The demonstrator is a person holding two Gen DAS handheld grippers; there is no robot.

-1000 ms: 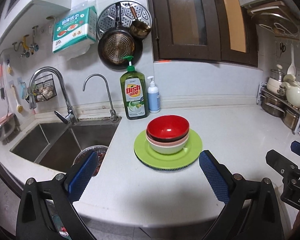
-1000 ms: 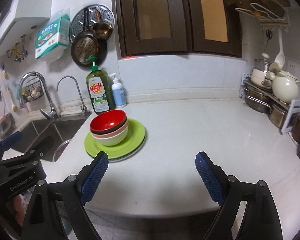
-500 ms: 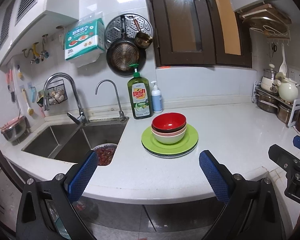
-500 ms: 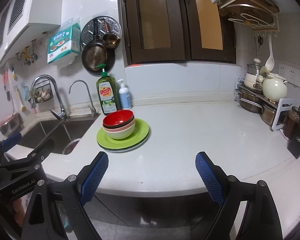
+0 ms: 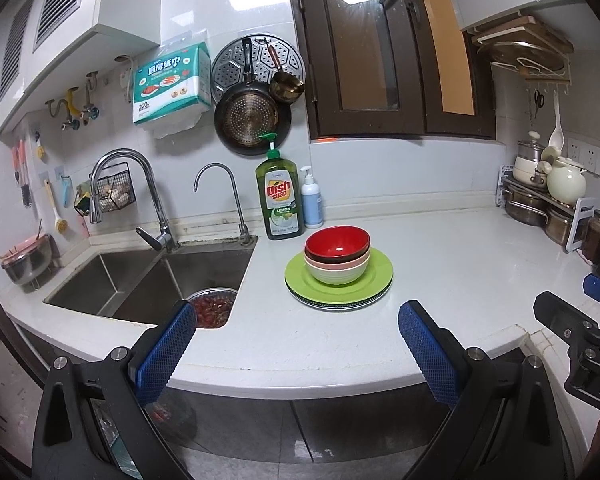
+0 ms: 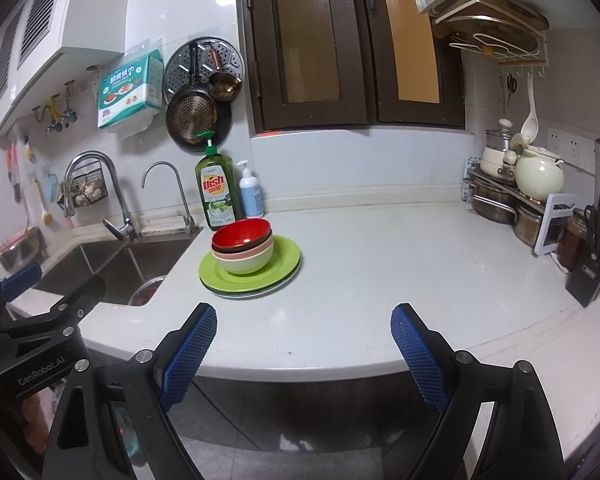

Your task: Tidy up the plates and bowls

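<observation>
White countertop (image 5: pixel 440 264) beside the sink (image 5: pixel 148 276) — nested bowls (image 5: pixel 337 254) sit on the green plate (image 5: pixel 374 280). Your left gripper (image 5: pixel 296 344) and right gripper (image 6: pixel 304 340) hang short of the counter edge, both spread wide, empty.

At centre you see a green dish soap bottle (image 5: pixel 281 200); lower left, your steel double sink (image 5: pixel 148 276); far right, a cream ceramic teapot (image 5: pixel 566 182).

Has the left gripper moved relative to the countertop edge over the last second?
Yes. The left gripper has pulled back: its pads, over the countertop earlier, now sit at its front edge, with cabinet fronts visible below.
</observation>
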